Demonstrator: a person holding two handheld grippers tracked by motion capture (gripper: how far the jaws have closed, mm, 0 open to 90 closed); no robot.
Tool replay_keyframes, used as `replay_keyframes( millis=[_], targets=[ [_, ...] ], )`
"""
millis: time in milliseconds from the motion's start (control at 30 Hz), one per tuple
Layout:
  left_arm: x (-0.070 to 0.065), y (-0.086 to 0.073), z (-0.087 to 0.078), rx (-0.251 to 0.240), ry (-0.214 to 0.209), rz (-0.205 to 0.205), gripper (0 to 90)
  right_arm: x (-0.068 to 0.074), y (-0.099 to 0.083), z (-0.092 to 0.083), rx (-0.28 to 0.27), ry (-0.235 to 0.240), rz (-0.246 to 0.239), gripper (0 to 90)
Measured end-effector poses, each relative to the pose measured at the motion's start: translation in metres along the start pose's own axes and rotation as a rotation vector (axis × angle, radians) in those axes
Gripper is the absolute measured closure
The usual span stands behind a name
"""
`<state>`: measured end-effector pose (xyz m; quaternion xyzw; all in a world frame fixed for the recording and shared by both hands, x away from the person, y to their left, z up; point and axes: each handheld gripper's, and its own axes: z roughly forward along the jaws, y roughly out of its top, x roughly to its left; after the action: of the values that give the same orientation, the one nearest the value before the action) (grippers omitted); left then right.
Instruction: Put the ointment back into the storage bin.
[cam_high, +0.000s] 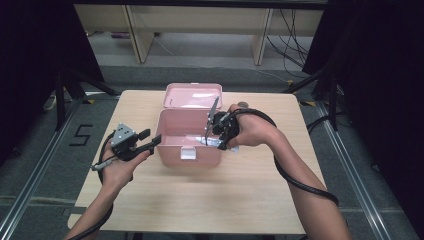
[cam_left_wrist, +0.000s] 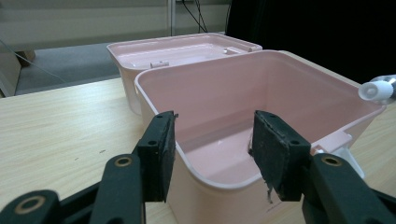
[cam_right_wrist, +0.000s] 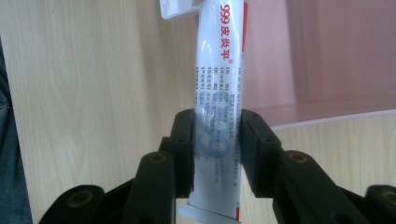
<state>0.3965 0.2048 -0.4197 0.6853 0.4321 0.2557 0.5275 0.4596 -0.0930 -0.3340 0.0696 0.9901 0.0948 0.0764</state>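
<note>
A pink box (cam_high: 170, 150) stands open at the table's middle, its lid (cam_high: 192, 95) laid back behind it. My left gripper (cam_high: 151, 143) is at the box's left wall. In the left gripper view it (cam_left_wrist: 215, 158) is open, its pads astride the rim of the box (cam_left_wrist: 154, 100). My right gripper (cam_high: 216, 131) hovers over the box's right front part, shut on a white tube (cam_high: 212, 141). In the right gripper view the tube (cam_right_wrist: 219, 70), printed with red characters, runs up between the jaws of that gripper (cam_right_wrist: 217, 149). The tube's white cap (cam_left_wrist: 376, 89) shows past the box's far corner.
The box sits on a light wooden table (cam_high: 200, 195) with bare room in front and to both sides. A small round object (cam_high: 243, 104) lies behind the box at the right. Floor, shelving legs and cables lie beyond the far edge.
</note>
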Motion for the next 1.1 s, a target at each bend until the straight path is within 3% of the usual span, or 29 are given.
replay_keyframes(
  millis=[100,200,233,300,367,467,600,633,667,833,967,1000,1100],
  targets=[
    [0.0,0.0,0.0,-0.001,-0.001,-0.001,49.2,-0.003,0.0,0.0,-0.008,0.004,-0.017,69.0],
    [0.0,0.0,0.0,0.0,0.0,0.0,49.2,-0.003,0.001,-0.001,-0.006,0.005,-0.003,69.0],
    [0.0,0.0,0.0,0.0,0.0,0.001,49.2,-0.005,0.002,-0.001,-0.013,-0.005,-0.03,69.0],
    [0.0,0.0,0.0,0.0,0.0,0.0,49.2,-0.005,0.002,-0.001,-0.012,0.005,-0.004,69.0],
    [0.0,0.0,0.0,0.0,-0.001,0.001,49.2,-0.007,0.004,-0.002,-0.018,-0.006,-0.034,69.0],
    [0.0,0.0,0.0,0.001,0.0,0.0,49.2,-0.008,0.006,-0.003,-0.009,-0.001,-0.027,69.0],
    [0.0,0.0,0.001,-0.003,-0.004,0.001,49.2,-0.01,0.008,-0.002,-0.01,-0.014,-0.044,69.0],
    [0.0,0.001,0.0,0.002,0.001,0.001,49.2,-0.011,0.008,-0.002,-0.016,-0.009,-0.067,69.0],
    [0.0,0.0,0.0,0.002,0.001,0.001,49.2,-0.011,0.009,-0.002,-0.012,-0.007,-0.052,69.0],
    [0.001,0.0,0.0,0.004,0.001,0.002,49.2,-0.013,0.01,0.0,-0.017,-0.018,-0.093,69.0],
    [0.001,0.0,0.0,0.004,0.001,0.001,49.2,-0.012,0.011,-0.001,-0.005,-0.023,-0.07,69.0],
    [0.0,0.0,0.0,0.003,0.002,0.0,49.1,-0.014,0.011,0.001,-0.015,-0.027,-0.092,69.0],
    [0.0,0.0,0.0,0.002,0.001,0.0,49.2,-0.014,0.012,0.0,-0.01,-0.027,-0.086,69.0]
  ],
)
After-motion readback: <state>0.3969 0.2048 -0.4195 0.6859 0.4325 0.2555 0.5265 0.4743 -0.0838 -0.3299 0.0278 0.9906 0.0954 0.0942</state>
